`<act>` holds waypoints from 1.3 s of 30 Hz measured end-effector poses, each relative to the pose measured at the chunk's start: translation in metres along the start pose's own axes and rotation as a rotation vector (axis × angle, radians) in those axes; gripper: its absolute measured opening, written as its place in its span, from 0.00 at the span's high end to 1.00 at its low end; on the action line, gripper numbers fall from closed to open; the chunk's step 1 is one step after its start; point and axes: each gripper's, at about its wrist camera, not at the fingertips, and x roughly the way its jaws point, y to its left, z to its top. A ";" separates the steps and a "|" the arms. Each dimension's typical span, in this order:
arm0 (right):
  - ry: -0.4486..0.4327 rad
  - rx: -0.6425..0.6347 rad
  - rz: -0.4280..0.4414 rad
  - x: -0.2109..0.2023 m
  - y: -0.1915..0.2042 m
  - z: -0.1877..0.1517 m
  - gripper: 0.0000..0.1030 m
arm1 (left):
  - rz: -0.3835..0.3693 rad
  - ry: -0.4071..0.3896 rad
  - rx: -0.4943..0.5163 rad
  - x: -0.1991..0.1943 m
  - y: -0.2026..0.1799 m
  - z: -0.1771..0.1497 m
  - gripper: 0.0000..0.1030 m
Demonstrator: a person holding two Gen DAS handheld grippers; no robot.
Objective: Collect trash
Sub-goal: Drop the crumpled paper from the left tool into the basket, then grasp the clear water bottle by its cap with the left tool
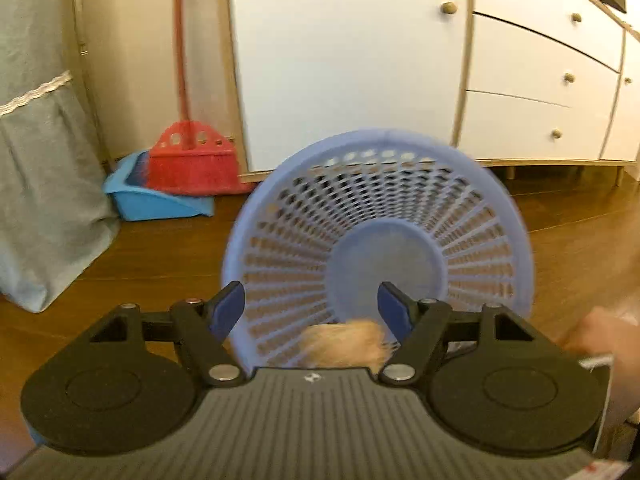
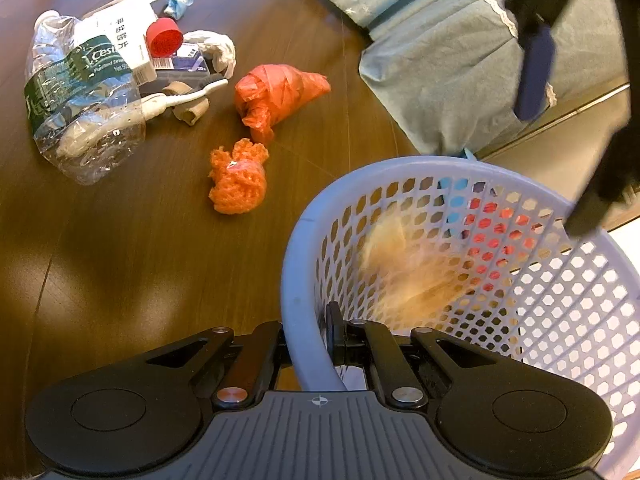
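Trash collection on a wooden floor [image 2: 120, 272], seen from both wrist cameras. The blue perforated basket [image 1: 472, 216] is held tilted, its rim clamped between the closed pads of the right gripper [image 2: 316, 340]. The left gripper [image 1: 312, 300] is shown above the basket mouth with its jaws standing apart and nothing pressed between the pads; in the right wrist view one of its blue fingers [image 2: 536, 68] is seen over the far rim. A blurred tan fibrous clump [image 2: 404, 276] is seen inside the basket, free of both grippers; whether it rests on the mesh cannot be told. The remaining trash is spread on the floor to the left of the basket: an orange knitted wad [image 2: 238, 182] nearest, an orange plastic bag [image 2: 276, 94] just beyond it, and a heap farther off made up of a crushed clear bottle [image 2: 76, 108], a red cap [image 2: 164, 42], a white box [image 2: 128, 44], a white toothbrush [image 2: 188, 94] and a small blue scrap [image 2: 178, 2]. A teal bed skirt [image 2: 436, 68] is seen behind the basket. In the left wrist view a red broom [image 1: 192, 160] is stood in a blue dustpan [image 1: 148, 200] beside a white cabinet [image 1: 348, 60].
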 end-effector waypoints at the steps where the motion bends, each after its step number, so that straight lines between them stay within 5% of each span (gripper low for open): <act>1: -0.001 0.002 -0.001 0.000 0.000 0.000 0.99 | 0.027 0.010 -0.007 -0.004 0.005 -0.005 0.33; 10: -0.005 0.021 -0.011 0.003 -0.001 0.004 0.99 | 0.324 0.216 -0.087 -0.059 0.063 -0.102 0.33; 15: -0.001 0.013 -0.012 0.005 0.000 0.004 0.99 | 0.399 0.302 -0.146 -0.098 0.078 -0.158 0.33; 26: 0.015 -0.022 -0.006 0.005 0.008 0.007 0.99 | 0.246 0.461 -0.063 -0.105 0.040 -0.243 0.31; 32: 0.017 -0.035 -0.001 0.006 0.012 0.010 0.99 | 0.191 0.526 0.089 -0.096 0.028 -0.269 0.31; 39: 0.018 -0.033 0.000 0.007 0.011 0.010 0.99 | 0.134 0.589 0.246 -0.083 0.027 -0.289 0.50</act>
